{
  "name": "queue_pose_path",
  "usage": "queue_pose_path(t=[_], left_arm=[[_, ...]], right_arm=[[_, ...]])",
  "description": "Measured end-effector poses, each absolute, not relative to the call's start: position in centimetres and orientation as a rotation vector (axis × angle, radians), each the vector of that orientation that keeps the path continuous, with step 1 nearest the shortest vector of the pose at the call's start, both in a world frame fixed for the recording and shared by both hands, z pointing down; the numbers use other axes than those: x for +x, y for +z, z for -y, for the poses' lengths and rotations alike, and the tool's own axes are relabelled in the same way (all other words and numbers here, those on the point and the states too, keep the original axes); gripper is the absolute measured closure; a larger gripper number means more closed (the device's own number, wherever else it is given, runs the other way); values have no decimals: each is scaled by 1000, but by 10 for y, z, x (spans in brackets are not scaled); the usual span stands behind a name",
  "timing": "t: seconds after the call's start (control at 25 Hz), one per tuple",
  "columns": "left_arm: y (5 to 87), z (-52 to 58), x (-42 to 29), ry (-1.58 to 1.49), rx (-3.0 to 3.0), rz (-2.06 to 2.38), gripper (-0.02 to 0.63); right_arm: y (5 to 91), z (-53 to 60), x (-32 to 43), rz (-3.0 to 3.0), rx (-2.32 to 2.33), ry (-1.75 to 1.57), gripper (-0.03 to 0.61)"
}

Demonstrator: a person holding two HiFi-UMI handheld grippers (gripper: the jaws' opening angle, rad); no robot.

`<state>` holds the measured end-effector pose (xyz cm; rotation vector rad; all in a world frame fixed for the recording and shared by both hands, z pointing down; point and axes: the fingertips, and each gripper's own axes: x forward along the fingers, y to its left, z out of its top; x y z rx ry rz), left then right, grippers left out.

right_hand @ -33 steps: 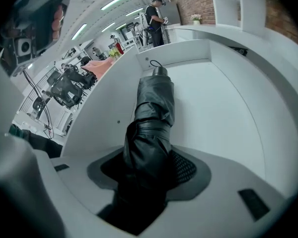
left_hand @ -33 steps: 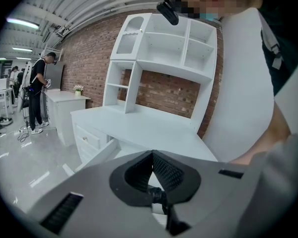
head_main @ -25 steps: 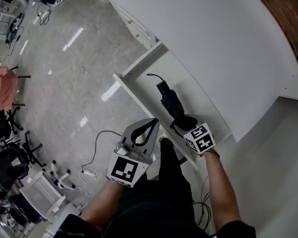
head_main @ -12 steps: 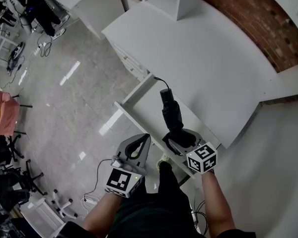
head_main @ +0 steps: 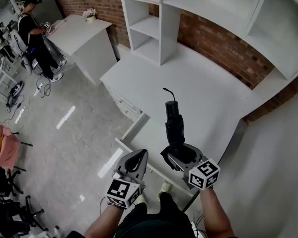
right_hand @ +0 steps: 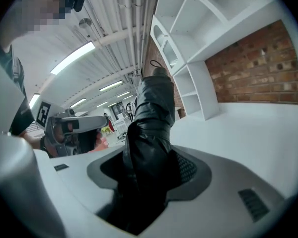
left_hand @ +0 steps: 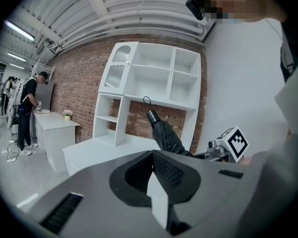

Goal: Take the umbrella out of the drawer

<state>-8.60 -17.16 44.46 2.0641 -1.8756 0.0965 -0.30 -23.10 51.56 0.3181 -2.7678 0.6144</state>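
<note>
A black folded umbrella (head_main: 173, 124) hangs in the air above the open white drawer (head_main: 130, 131) and the desk's front edge. Its handle end with a thin wrist loop points away from me. My right gripper (head_main: 178, 151) is shut on its near end; in the right gripper view the dark fabric (right_hand: 151, 115) fills the gap between the jaws of the right gripper (right_hand: 149, 160). My left gripper (head_main: 142, 154) floats left of it over the drawer's front, jaws shut with nothing in them. The left gripper view shows the left gripper (left_hand: 153, 156) and the umbrella (left_hand: 166, 133) raised to its right.
A white desk top (head_main: 198, 83) lies behind the drawer, with a white shelf unit (head_main: 149, 29) on it against a brick wall (head_main: 218, 38). A white panel (head_main: 268, 157) stands at right. A person (head_main: 32, 29) stands by another white desk (head_main: 82, 33) at far left.
Both grippers have risen. The right one has lifted the umbrella up out of the drawer. The head view has tilted up and now shows the shelves and brick wall.
</note>
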Motion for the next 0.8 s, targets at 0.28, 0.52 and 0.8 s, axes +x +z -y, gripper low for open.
queue_pose_path(t=[0.28,0.52,0.8], left_arm=[[387,166,-96,23,2145,1908,607],[349,165,-112,12,2138,1965,607],[305,165,-127,-41,2170,2031,607]], right_arm=[[436,228,-6,2919,400,511,356],[377,228,-6,3005,488,351,354],[324,229,0,3074,597,181,354]])
